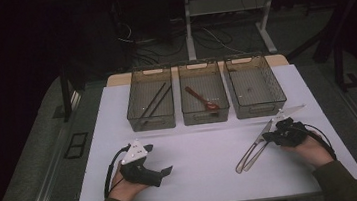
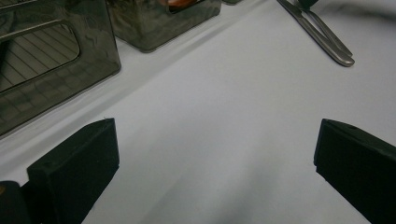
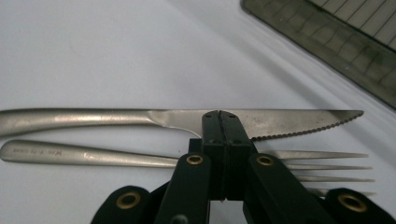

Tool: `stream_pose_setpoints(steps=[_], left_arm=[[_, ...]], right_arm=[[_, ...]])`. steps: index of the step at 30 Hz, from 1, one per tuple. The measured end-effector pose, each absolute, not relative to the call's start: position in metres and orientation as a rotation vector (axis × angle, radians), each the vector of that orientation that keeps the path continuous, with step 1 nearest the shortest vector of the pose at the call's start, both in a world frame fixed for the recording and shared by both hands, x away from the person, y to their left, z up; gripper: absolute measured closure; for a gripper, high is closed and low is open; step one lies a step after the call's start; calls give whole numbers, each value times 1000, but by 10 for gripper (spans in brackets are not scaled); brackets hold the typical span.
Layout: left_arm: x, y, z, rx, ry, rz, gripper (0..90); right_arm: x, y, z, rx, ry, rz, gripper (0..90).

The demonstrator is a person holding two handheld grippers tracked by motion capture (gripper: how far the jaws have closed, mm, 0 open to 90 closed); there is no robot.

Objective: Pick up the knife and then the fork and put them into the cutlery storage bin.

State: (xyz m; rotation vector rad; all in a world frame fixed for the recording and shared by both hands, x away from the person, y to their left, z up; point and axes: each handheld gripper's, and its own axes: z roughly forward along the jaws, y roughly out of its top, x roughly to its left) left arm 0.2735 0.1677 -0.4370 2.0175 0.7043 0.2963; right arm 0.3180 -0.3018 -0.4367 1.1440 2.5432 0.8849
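A steel knife (image 3: 289, 122) and a steel fork (image 3: 84, 155) lie side by side on the white table. In the high view the knife (image 1: 249, 152) and fork (image 1: 254, 156) run diagonally at the right. My right gripper (image 3: 219, 115) is shut, its joined tips resting at the knife blade with the fork tines just under its jaws. I cannot tell whether the blade is pinched. The high view has that gripper (image 1: 272, 138) in a hand at the pair's far end. My left gripper (image 2: 215, 158) is open over bare table; the high view shows it (image 1: 163, 174) at front left.
Three smoky plastic bins stand in a row at the back. The left bin (image 1: 138, 116) holds black chopsticks (image 1: 154, 102), the middle bin (image 1: 190, 112) a red spoon (image 1: 201, 98), and the right bin (image 1: 257, 107) looks bare. The table's front edge is close to both hands.
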Motion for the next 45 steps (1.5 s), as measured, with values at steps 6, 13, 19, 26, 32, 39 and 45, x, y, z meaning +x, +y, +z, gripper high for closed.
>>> stream_pose_setpoints(steps=[6, 13, 19, 26, 32, 39, 45], left_arm=[[274, 167, -437, 2023, 703, 294, 0], [273, 167, -437, 2020, 703, 295, 0], [274, 167, -437, 2022, 702, 293, 0], [273, 166, -438, 2027, 701, 292, 0], [273, 167, -438, 2026, 700, 291, 0], [273, 166, -438, 2026, 700, 289, 0], [273, 166, -438, 2026, 700, 289, 0]], right_arm=[[318, -299, -439, 1133, 2566, 852, 887], [317, -298, -439, 1111, 2575, 813, 888], [312, -302, -438, 1114, 2587, 799, 888], [301, -310, -437, 1106, 2612, 793, 888], [292, -316, -435, 1091, 2672, 773, 888], [281, -320, -433, 1079, 2716, 766, 888], [269, -323, -431, 1053, 2761, 756, 888]])
